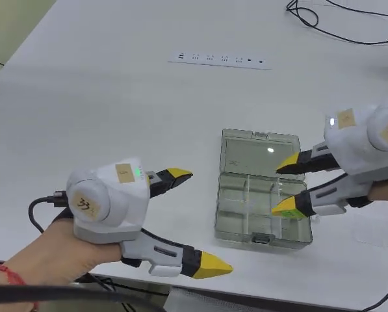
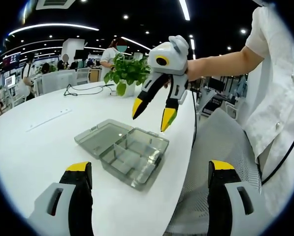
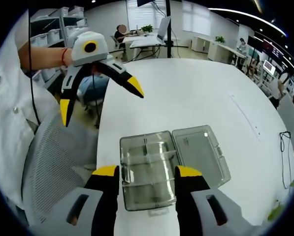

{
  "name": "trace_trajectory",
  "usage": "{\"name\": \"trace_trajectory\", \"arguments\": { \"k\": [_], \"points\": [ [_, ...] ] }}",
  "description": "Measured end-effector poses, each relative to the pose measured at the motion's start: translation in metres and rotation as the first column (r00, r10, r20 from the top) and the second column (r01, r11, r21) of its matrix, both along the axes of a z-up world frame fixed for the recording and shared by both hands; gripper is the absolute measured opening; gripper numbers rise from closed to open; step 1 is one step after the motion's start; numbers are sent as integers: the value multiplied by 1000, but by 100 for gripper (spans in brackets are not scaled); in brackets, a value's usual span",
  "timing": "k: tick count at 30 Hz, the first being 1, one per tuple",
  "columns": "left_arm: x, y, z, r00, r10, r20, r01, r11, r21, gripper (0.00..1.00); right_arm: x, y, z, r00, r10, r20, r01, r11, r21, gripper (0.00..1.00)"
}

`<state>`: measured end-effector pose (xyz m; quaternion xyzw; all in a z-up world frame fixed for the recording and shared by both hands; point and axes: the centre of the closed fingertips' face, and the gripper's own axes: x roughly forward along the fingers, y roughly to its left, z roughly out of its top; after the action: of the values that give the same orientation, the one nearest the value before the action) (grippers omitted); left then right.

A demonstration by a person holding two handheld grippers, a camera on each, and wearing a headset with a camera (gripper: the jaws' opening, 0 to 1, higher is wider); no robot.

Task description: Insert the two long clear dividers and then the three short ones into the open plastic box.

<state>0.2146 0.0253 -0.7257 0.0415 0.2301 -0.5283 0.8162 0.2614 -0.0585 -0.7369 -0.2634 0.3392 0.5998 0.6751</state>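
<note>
White-and-yellow left gripper (image 1: 200,219) hovers above the table (image 1: 116,97), jaws apart and empty. To its right the clear plastic box (image 1: 262,240) lies open, with clear dividers (image 1: 246,187) standing inside. The right gripper (image 1: 283,187) hangs over the box's right side, jaws apart and empty.

Open plastic box (image 1: 262,239) near the table's (image 1: 103,97) front edge, power strip (image 1: 219,60) well behind it.

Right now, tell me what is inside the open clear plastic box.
Thin clear dividers stand inside the smoky plastic box, forming compartments that look empty. In the head view the yellow-tipped right claw covers part of its right side.
</note>
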Motion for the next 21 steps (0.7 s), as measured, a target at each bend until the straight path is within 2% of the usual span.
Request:
{"name": "trace_trajectory", "arguments": {
  "k": [6, 13, 17, 21],
  "points": [
    [0, -1, 0, 1000, -4, -1, 4, 1000, 1, 100, -2, -23, 2, 1000, -22, 2, 22, 1000, -16, 51],
    [0, 0, 0, 1000, -5, -3, 5, 1000, 1, 100, -2, -54, -3, 999, -42, -1, 42, 998, -52, 57],
    [1, 0, -1, 1000, -7, -7, 7, 1000, 6, 100, -3, -72, -10, 999, -44, -5, 43, 996, -84, 59],
    [1, 0, -2, 1000, -4, -11, 4, 1000, 4, 100, -3, -96, -25, 999, -46, -11, 44, 990, -135, 60]
  ]
}}
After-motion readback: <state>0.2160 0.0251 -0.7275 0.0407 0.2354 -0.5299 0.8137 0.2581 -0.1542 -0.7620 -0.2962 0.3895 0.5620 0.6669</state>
